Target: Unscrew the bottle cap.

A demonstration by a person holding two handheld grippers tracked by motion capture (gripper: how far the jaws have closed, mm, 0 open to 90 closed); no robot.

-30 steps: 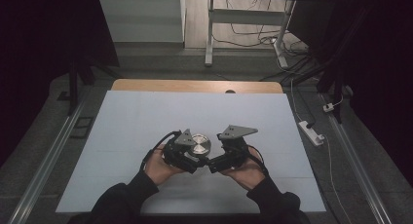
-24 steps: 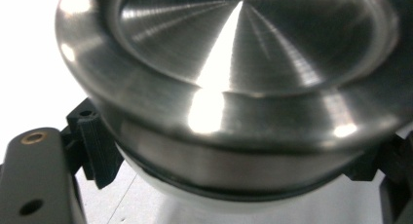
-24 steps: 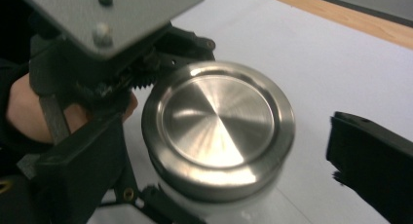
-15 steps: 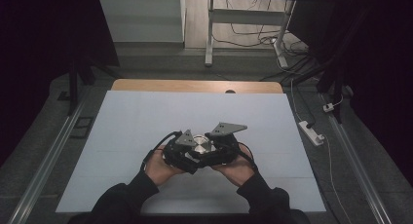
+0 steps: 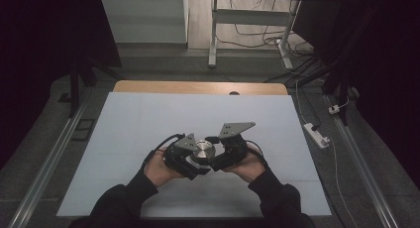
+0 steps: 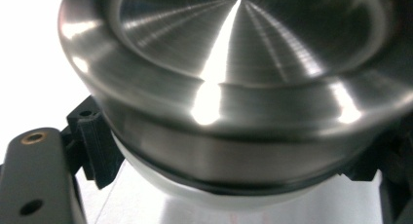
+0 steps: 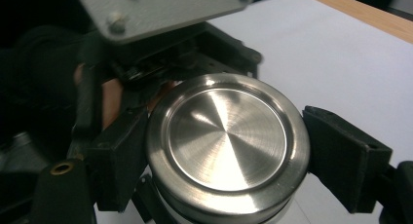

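A round container with a brushed steel lid [image 5: 202, 149] is held just above the white table, between both hands. My left gripper [image 5: 197, 161] is shut on the container; in the left gripper view its black pads [image 6: 92, 136] press the sides just under the lid [image 6: 234, 53], above the white body [image 6: 195, 195]. My right gripper [image 5: 213, 158] comes in from the right and is shut on the lid. In the right gripper view, its jaws clamp the rim of the lid [image 7: 226, 136] on both sides. The left gripper's grey plate [image 7: 160, 9] shows behind.
A white sheet [image 5: 148, 124] covers the table, with a wooden strip [image 5: 198, 87] at the far edge. Metal rails [image 5: 44, 173] run along both sides. A power strip [image 5: 317, 135] and cables lie on the floor at right. A table frame [image 5: 213, 34] stands beyond.
The right gripper has moved left to the container and its jaws have closed on the lid. The left gripper has kept still, holding the container.
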